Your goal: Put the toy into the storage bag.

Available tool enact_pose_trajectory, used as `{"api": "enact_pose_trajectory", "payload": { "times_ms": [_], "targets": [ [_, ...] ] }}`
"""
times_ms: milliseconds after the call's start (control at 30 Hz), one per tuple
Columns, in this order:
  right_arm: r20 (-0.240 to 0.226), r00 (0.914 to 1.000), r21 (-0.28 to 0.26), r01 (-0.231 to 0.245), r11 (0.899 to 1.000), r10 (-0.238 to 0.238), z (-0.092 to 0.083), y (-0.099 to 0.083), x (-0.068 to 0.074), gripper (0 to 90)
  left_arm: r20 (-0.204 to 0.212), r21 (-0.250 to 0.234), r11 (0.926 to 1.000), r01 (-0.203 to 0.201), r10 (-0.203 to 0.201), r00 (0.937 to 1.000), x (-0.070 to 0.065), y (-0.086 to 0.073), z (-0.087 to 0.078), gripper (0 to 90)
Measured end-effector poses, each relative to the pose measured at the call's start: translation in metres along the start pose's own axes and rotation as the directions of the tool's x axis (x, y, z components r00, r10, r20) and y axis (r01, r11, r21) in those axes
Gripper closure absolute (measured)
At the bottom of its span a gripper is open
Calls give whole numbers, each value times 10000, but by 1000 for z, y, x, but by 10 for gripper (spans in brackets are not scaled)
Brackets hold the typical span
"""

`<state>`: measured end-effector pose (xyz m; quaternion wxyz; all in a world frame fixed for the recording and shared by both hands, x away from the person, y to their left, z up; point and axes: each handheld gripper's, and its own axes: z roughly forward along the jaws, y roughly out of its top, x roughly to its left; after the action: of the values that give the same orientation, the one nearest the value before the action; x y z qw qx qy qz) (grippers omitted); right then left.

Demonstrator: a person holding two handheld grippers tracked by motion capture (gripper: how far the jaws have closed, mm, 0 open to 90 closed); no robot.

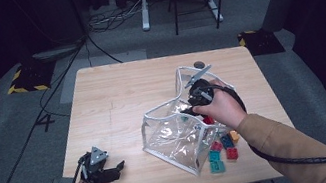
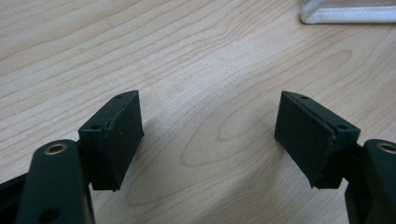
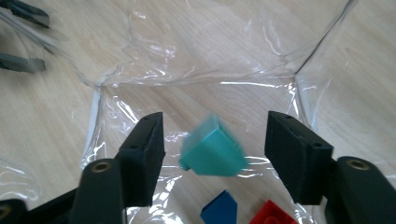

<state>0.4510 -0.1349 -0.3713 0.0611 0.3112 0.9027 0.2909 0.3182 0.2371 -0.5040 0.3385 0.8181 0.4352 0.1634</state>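
A clear plastic bag (image 1: 175, 135) with white trim lies open on the wooden table (image 1: 116, 94), right of centre. My right gripper (image 1: 188, 111) reaches into its mouth from the right. In the right gripper view its jaws stand open (image 3: 215, 125), and a blurred teal block (image 3: 212, 155) sits between them with a gap to each pad. A blue block (image 3: 220, 211) and a red block (image 3: 273, 216) lie on the bag's floor (image 3: 201, 60) below it. My left gripper (image 1: 119, 167) rests open at the table's front left, with nothing but bare wood between its jaws (image 2: 210, 112).
Several loose blocks (image 1: 223, 152), teal, red, blue and orange, lie on the table just right of the bag near the front edge. The bag's white edge (image 2: 345, 16) shows at the top right of the left gripper view. Chairs and cables stand on the floor beyond the table.
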Motion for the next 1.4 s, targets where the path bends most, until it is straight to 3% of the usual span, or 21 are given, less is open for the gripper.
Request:
{"api": "enact_pose_trajectory", "payload": {
  "times_ms": [300,633,867,1133,1400],
  "targets": [
    [-3,10000,-847,4,9964,-5,-21,0,0,376,-4,-16,10000,-9,9,10000,0,0,0,238],
    [117,9998,-2199,159,9754,-137,-69,-8,4,392,-8,-14,10000,-12,12,10000,0,0,0,238],
    [397,9990,-3047,307,9520,-195,-99,-27,1,397,-19,-8,10000,-13,13,10000,0,0,0,238],
    [723,9972,-3684,104,9296,175,-130,-58,-15,400,-18,0,10000,-6,6,10000,0,0,0,238],
    [1129,9893,-3942,-407,9181,924,-154,-94,-38,399,-11,0,10000,-3,3,10000,0,0,0,237]
  ]
}}
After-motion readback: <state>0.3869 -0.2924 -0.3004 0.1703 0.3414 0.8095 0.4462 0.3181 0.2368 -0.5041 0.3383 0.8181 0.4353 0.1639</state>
